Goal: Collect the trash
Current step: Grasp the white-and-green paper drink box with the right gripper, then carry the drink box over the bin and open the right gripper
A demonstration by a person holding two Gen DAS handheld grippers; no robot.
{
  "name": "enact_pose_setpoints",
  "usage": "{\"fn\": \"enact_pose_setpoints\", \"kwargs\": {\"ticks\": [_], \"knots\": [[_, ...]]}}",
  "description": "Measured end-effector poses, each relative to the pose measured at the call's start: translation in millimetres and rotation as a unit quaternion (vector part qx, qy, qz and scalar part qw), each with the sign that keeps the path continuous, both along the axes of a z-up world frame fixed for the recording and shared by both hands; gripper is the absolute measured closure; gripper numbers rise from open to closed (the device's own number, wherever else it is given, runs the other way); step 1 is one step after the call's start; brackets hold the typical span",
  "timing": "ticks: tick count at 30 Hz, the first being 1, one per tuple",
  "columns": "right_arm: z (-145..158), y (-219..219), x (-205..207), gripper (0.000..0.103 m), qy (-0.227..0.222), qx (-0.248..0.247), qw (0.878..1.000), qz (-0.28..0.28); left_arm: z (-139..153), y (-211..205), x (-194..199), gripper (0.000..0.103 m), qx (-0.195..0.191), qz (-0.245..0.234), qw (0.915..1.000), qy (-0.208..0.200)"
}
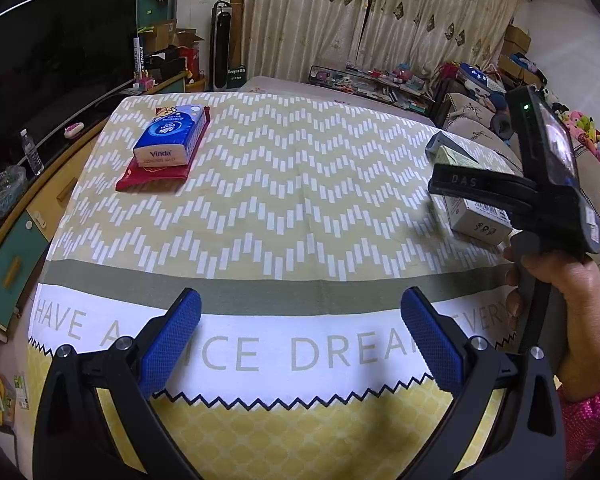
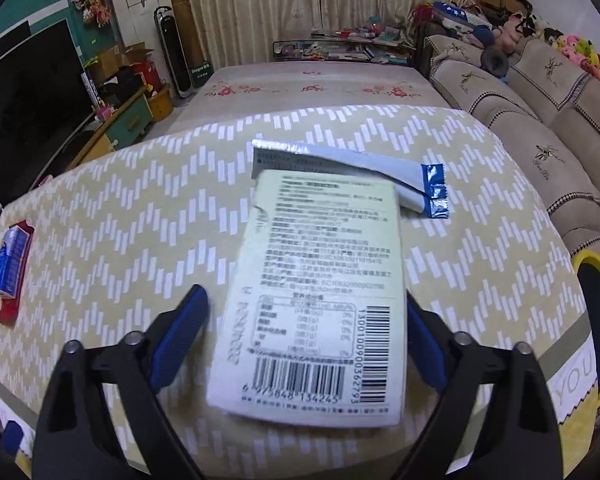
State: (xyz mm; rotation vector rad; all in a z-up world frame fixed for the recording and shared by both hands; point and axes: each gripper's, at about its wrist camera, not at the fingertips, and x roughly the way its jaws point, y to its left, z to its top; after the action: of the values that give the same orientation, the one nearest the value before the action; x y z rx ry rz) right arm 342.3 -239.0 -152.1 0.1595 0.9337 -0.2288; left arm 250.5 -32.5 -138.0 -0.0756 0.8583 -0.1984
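Observation:
A pale green carton (image 2: 320, 280) with barcodes lies on the patterned tablecloth (image 2: 120, 220), partly over a white and blue wrapper (image 2: 380, 172). My right gripper (image 2: 306, 336) is open, its blue fingers (image 2: 178, 336) on either side of the carton's near end, with a gap on the left. In the left wrist view the same carton (image 1: 476, 216) sits at the right, under the right gripper (image 1: 460, 184). My left gripper (image 1: 300, 340) is open and empty above the cloth's near edge. A blue Vinda tissue pack (image 1: 170, 136) rests on a red packet (image 1: 156, 172) at the far left.
A yellow-rimmed bin (image 2: 598, 320) stands off the table's right edge. A sofa (image 2: 540, 112) with plush toys runs along the right. A TV (image 1: 60, 60) and low cabinet (image 1: 16, 248) line the left.

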Motion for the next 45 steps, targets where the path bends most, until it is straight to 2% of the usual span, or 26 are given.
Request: {"fn": "enact_pose_setpoints", "kwargs": {"ticks": [1,2,8,18,23,28,34,40,45], "knots": [[0.0,-1.4,1.6,0.032,-0.003,-0.011,1.0,-0.002,-0.2,0.3,0.1,0.005,0.0,0.0,1.0,-0.001],[-0.8,-3.7,3.0,0.035,-0.002,-0.014,1.0,-0.001,-0.3,-0.2,-0.2,0.005,0.0,0.001,1.0,-0.001],[0.5,-14.5,-8.8,0.035,0.011,-0.003,0.999,0.034,-1.3,-1.1,0.0,0.005,0.003,-0.002,1.0,-0.001],[9.9,-54.1,-90.0,0.035,-0.01,0.049,0.996,0.07,0.2,-2.0,-1.3,0.005,-0.001,-0.006,1.0,-0.003],[18.4,-78.8,-126.4,0.035,-0.025,0.06,0.996,0.063,0.2,-3.2,-2.6,0.005,-0.002,-0.01,0.9999,-0.005],[35.5,-124.1,-157.8,0.035,-0.047,0.052,0.997,0.024,1.9,-4.5,-4.0,0.005,-0.006,-0.015,0.9998,-0.008],[41.2,-216.6,-185.8,0.035,-0.05,0.038,0.995,-0.071,3.5,-6.7,-5.5,0.005,-0.013,-0.023,0.9996,-0.011],[23.8,-294.8,-203.7,0.035,-0.022,0.023,0.988,-0.149,3.6,-14.9,-5.4,0.005,-0.022,-0.039,0.999,0.006],[2.5,-334.8,-206.7,0.035,-0.001,0.029,0.983,-0.181,17.7,-34.0,-11.0,0.005,-0.001,-0.065,0.9978,0.005]]}}
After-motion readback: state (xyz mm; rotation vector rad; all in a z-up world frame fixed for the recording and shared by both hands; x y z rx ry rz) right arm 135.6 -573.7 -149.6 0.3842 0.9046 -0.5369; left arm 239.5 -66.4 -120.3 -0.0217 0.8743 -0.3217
